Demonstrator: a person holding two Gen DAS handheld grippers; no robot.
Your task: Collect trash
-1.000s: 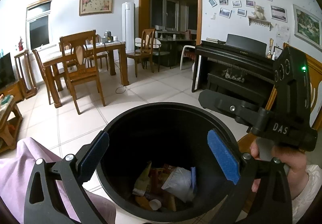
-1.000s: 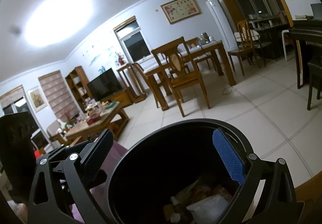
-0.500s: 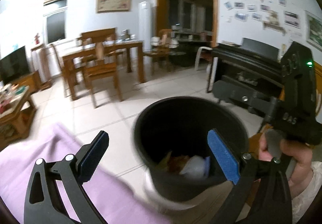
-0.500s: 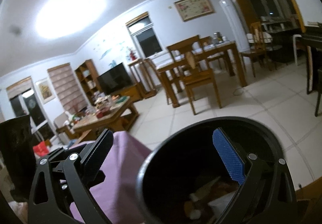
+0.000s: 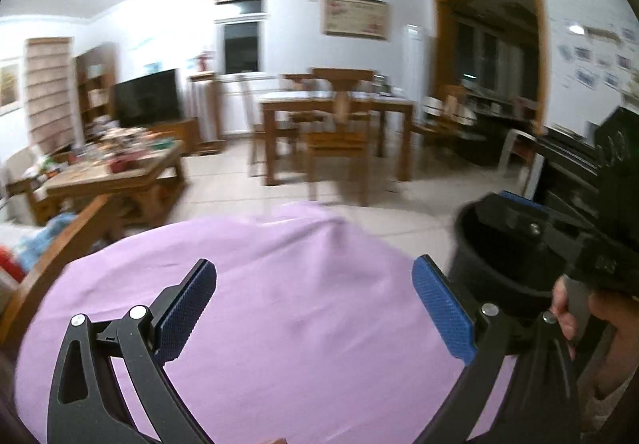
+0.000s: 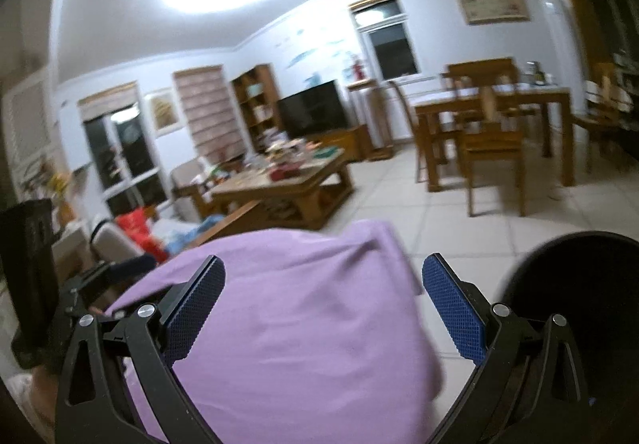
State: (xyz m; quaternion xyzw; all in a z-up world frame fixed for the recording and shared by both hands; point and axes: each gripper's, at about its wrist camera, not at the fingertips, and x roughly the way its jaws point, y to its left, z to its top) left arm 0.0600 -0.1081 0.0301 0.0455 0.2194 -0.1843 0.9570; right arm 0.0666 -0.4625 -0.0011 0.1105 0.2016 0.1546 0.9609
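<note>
In the left wrist view the left gripper [image 5: 315, 308] stands with its blue-padded fingers [image 5: 443, 314] wide apart and nothing between them, over a surface draped in a lilac cloth [image 5: 279, 284]. The black trash bin [image 5: 495, 264] lies at about 3 o'clock from that gripper, just beyond its right finger and off the cloth's edge, on the tiled floor [image 5: 415, 200]. The bin stands upright, its long axis vertical and its round mouth facing up; motion blur hides what it holds. The right gripper [image 5: 519, 212] reaches over the bin's rim, with a hand [image 5: 599, 312] on its handle. In the right wrist view the right gripper [image 6: 325, 304] is likewise spread open and empty above the cloth [image 6: 303, 324], and the bin [image 6: 575, 284] sits at about 4 o'clock, behind the right finger [image 6: 451, 304], its curved dark rim uppermost. Farther off are a cluttered coffee table [image 6: 279, 184], a television [image 6: 311, 114], and a dining table [image 6: 495, 100] with chairs.
</note>
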